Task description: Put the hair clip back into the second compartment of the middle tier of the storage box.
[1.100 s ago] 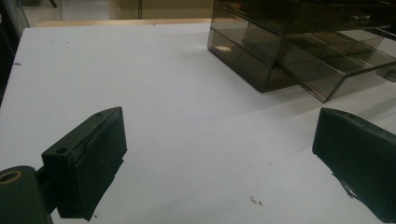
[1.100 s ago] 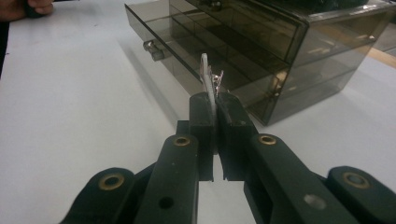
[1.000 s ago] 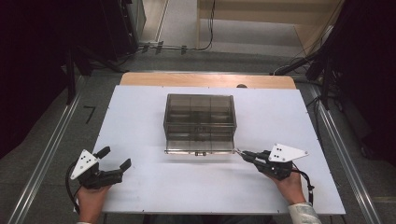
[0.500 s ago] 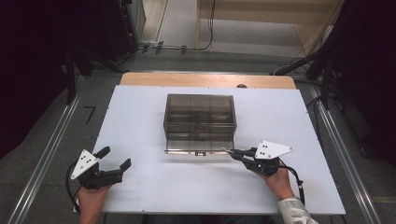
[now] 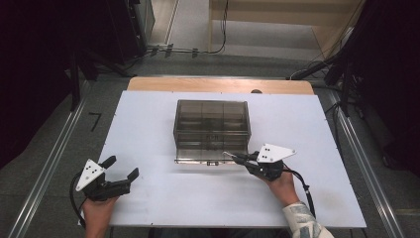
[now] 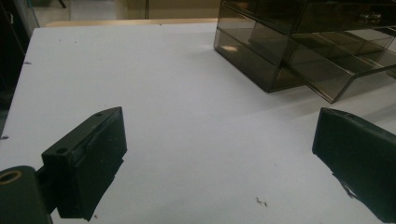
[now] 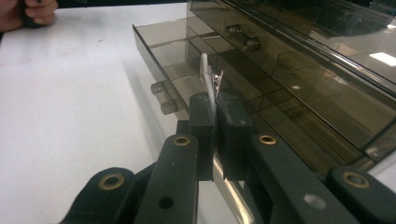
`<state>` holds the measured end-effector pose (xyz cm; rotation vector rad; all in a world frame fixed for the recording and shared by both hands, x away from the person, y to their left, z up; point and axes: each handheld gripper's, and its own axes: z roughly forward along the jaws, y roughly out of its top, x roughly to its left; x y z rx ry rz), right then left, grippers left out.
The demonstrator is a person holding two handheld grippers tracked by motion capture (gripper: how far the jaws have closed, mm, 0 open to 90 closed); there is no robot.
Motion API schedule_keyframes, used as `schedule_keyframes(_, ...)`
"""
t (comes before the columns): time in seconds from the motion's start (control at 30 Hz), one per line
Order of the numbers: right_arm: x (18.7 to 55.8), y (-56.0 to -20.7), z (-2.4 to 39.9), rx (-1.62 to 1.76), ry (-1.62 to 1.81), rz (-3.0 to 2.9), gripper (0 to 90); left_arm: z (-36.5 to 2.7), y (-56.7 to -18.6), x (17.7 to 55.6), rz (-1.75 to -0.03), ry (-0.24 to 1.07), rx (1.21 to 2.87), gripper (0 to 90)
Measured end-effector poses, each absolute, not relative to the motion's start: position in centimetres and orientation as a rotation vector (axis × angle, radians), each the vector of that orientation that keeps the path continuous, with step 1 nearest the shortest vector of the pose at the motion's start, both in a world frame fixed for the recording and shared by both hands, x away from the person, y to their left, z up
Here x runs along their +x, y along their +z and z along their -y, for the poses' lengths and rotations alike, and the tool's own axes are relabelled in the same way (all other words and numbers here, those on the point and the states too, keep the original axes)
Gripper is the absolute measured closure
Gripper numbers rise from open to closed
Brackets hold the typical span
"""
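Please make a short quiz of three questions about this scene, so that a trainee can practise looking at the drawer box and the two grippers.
1. True or false: the bottom drawer of the smoked drawer box is pulled out.
2. What does the right gripper hold? A) nothing B) a small thin white piece with something shiny on it C) a drawer knob
3. In one word, how do the jaws of the left gripper stand?

Key:
1. True; it juts out toward the person.
2. B; the white piece sticks up from the shut jaws, over the open drawer.
3. Open; only the white table lies between them.
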<state>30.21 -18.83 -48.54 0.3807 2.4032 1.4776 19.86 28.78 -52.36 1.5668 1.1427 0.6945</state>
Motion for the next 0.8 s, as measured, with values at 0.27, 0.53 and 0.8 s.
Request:
schedule_keyframes(0.27,30.5,-48.6,17.1,0.436,1.462,-2.369,83.4,-28.8,-52.4,19.8,-1.138,0.698,1.569,3.3)
schedule_keyframes(0.53,30.7,-48.5,15.2,0.473,1.442,-2.353,83.4,-28.8,-52.4,19.8,-1.137,0.701,1.569,3.3)
schedule_keyframes(0.8,30.8,-48.7,13.3,0.506,1.412,-2.368,83.4,-28.7,-52.4,19.8,-1.135,0.7,1.568,3.3)
